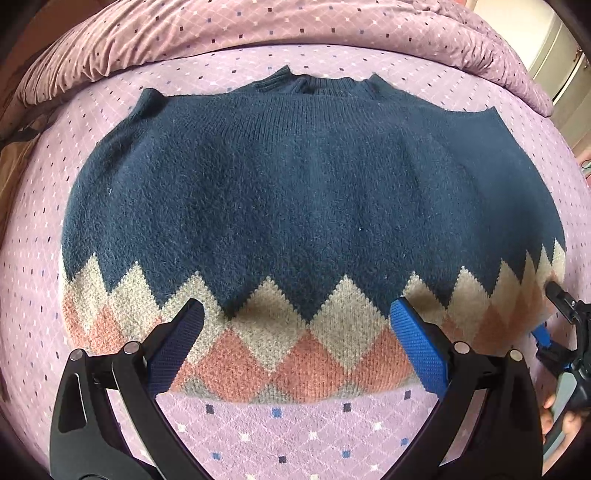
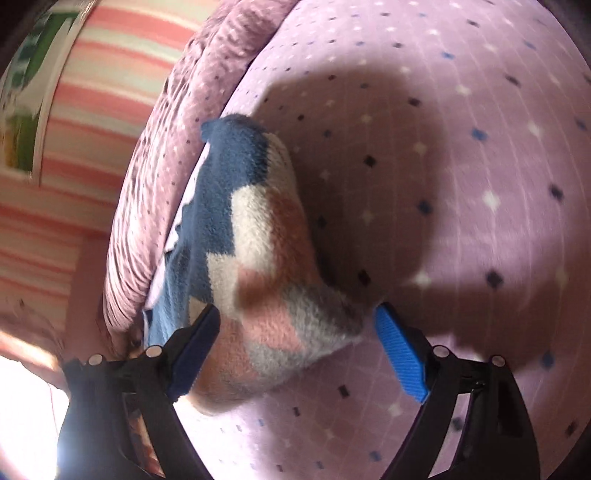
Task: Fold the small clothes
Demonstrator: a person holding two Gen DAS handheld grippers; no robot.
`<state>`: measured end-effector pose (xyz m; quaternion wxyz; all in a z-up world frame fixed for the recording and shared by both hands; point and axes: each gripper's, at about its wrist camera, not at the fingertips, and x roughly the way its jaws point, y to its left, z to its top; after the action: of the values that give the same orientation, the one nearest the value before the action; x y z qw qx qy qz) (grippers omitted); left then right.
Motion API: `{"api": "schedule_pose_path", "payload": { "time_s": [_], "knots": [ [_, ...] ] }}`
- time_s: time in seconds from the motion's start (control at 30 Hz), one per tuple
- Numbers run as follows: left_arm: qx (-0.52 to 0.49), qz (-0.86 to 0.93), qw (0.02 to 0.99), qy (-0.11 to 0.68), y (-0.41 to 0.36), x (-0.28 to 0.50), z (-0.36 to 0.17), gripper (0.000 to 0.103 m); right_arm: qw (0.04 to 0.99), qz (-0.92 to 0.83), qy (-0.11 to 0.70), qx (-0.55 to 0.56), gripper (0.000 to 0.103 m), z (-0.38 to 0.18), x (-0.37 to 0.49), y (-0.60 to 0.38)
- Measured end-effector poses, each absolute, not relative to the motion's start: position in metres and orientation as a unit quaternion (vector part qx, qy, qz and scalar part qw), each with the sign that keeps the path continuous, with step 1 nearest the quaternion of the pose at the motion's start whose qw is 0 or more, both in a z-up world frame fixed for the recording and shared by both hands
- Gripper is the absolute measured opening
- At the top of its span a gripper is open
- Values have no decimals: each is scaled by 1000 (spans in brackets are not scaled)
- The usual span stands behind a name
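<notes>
While the navy sweater (image 1: 295, 192) lies flat mid-frame on the lilac bedspread (image 1: 295, 435), left gripper (image 1: 295, 332) and right gripper (image 2: 295, 332) gape wide, gripping nothing, at its patterned hem.

A bed covered by a lilac sheet (image 1: 303, 435) printed with a white lattice and small dark, blue and white diamonds fills both views. At twelve o'clock lies a bunched mauve quilt (image 1: 258, 33) in the same print. A pink-and-white striped wall (image 2: 92, 122) shows at ten o'clock, a cream cabinet door (image 1: 561, 51) at two. Hard light casts dark shadows.
</notes>
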<state>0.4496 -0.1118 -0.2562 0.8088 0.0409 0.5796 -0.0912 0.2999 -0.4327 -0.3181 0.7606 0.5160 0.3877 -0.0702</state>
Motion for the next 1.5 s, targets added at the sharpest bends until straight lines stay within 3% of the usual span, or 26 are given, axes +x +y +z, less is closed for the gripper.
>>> {"api": "schedule_pose_path", "payload": {
  "time_s": [0.03,0.07,0.1,0.33,0.4,0.43,0.47,0.57,0.93,1.33,1.5],
  "knots": [
    [42,-92,808,580,-111,449,-256,100,756,-68,387,523,84,-319,302,-431],
    [44,-91,809,580,-110,450,-256,100,755,-66,388,524,74,-320,306,-428],
    [45,-91,809,580,-110,450,-256,100,754,-58,394,523,72,-321,311,-424],
    [38,-91,810,578,-105,451,-254,100,741,-84,381,547,72,-327,330,-422],
    [42,-90,809,579,-104,451,-256,100,745,-88,383,540,61,-327,334,-422],
    [45,-88,809,579,-103,450,-257,100,751,-90,388,527,49,-327,335,-422],
    [47,-87,809,579,-102,450,-257,100,756,-89,391,517,43,-326,337,-421],
    [52,-79,808,581,-98,448,-259,100,778,-96,401,474,36,-312,340,-411],
    [42,-73,803,591,-95,451,-290,100,858,-159,435,220,32,-250,374,-344],
    [57,-57,808,583,-108,453,-298,100,905,-146,395,60,30,-190,400,-262],
    [41,-82,807,584,-99,449,-290,100,907,-145,393,49,30,-182,400,-246]
  ]
}}
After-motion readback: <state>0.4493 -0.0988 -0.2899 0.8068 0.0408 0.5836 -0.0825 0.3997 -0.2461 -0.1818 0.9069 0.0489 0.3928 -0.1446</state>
